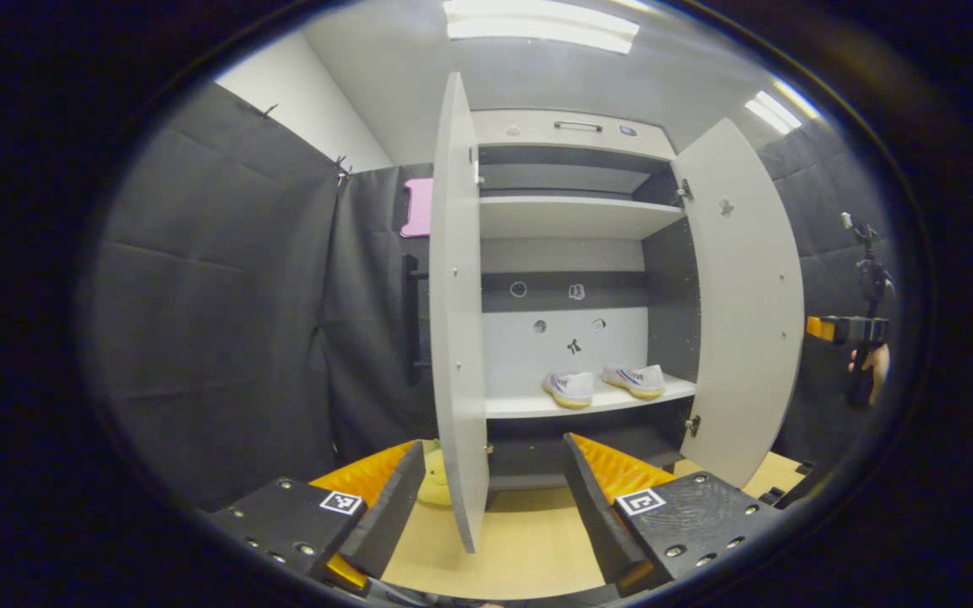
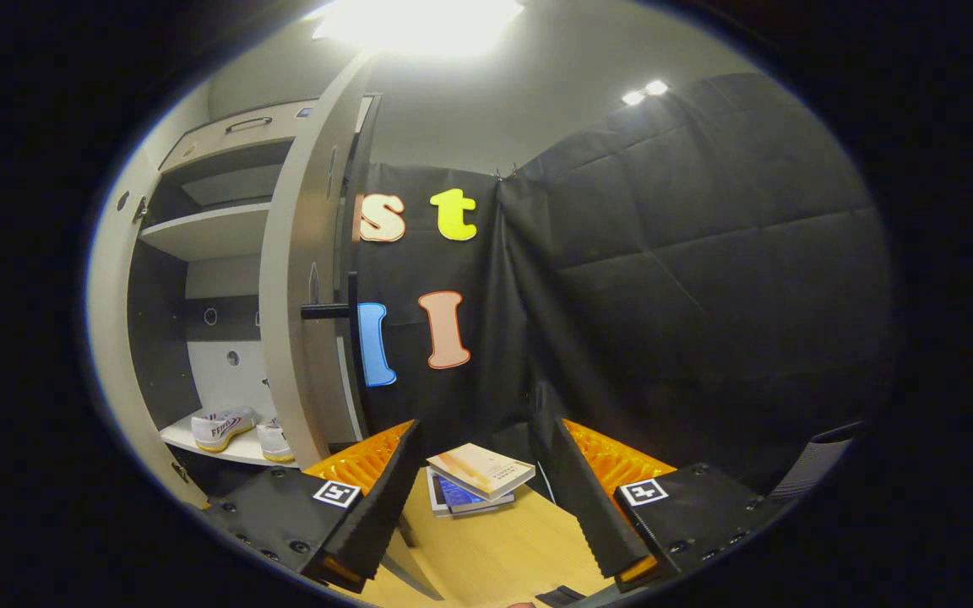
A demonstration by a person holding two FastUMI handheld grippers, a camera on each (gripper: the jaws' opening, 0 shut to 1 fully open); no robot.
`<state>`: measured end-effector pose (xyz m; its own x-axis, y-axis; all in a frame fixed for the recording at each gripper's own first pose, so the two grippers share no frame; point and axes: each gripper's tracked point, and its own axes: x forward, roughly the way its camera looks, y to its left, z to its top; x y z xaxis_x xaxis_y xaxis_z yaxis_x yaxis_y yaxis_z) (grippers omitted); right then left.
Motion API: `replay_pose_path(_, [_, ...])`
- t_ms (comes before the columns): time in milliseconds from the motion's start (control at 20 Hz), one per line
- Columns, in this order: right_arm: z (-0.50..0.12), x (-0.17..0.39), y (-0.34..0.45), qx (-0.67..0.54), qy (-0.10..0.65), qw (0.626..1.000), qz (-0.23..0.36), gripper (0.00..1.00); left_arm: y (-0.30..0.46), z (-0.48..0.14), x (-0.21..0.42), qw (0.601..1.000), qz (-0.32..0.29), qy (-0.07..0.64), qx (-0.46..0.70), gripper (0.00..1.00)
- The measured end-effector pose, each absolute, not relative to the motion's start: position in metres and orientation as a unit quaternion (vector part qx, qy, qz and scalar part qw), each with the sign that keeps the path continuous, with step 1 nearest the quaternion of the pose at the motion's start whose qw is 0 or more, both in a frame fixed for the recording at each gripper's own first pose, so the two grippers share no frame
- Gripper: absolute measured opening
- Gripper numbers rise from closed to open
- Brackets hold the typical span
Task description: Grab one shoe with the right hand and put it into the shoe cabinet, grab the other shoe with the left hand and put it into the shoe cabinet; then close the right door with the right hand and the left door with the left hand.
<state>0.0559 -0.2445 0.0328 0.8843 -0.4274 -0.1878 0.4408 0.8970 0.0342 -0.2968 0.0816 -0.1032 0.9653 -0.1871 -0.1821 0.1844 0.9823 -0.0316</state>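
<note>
Left gripper [image 1: 486, 498] sat nearest in the left gripper view, my jaws wide apart and gripping nothing, with the edge of the left door [image 1: 457, 321] standing between them but not touched, as far as I could tell. That door stood wide open, edge-on to the camera. Right gripper [image 2: 474, 498] was the same story in the right gripper view: jaws spread, nothing between them, pointed past the outer face of the right door [image 2: 301, 279] toward the booth wall, with a small stack of books [image 2: 474, 481] lying on the table [image 2: 495, 557] just ahead. Both shoes were already in the shoe cabinet [image 1: 571, 135]: the first shoe [image 1: 569, 388] and the second shoe [image 1: 637, 380] sat side by side on the lower shelf [image 1: 588, 401], close together, soles down; whether they touched I couldn't tell. So my read: the two placing steps were done, roughly half the task. Left to do: both doors, neither had been shut. Right door's black handle [image 2: 326, 311] stuck out from its outer face, up and to the left of my right jaws, not in contact. In the left gripper view the right gripper also showed far off at the right edge, held in a hand [image 1: 871, 367], beside the open right door. Per the task order, right door goes first, then left.
</note>
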Motion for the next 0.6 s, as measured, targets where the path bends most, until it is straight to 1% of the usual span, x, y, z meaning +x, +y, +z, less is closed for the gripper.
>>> replay_pose_path(50, [0.033, 0.06, -0.242, 0.03, 0.088, 0.969, -0.228, 0.97, 0.089, -0.101, -0.296, 0.992, -0.086, 0.091, -0.005, 0.92])
replay_pose_path(100, [0.035, 0.061, -0.239, 0.015, 0.086, 0.97, -0.226, 0.91, 0.096, -0.099, -0.295, 0.993, -0.079, 0.087, -0.002, 0.95])
replay_pose_path(150, [0.037, 0.06, -0.235, 0.004, 0.085, 0.971, -0.223, 0.91, 0.101, -0.097, -0.295, 0.994, -0.073, 0.083, -0.001, 0.95])
replay_pose_path(200, [0.038, 0.063, -0.229, 0.002, 0.084, 0.974, -0.212, 0.95, 0.106, -0.096, -0.296, 0.994, -0.069, 0.08, 0.0, 0.95])
replay_pose_path(250, [0.04, 0.061, -0.221, 0.007, 0.083, 0.976, -0.202, 0.94, 0.11, -0.095, -0.294, 0.995, -0.066, 0.079, 0.0, 0.92])
replay_pose_path(400, [0.039, 0.061, -0.199, 0.017, 0.079, 0.982, -0.17, 0.94, 0.116, -0.097, -0.291, 0.995, -0.057, 0.08, -0.003, 0.92])
replay_pose_path(600, [0.039, 0.062, -0.179, 0.027, 0.08, 0.986, -0.142, 0.94, 0.114, -0.1, -0.294, 0.995, -0.052, 0.084, -0.015, 0.92])
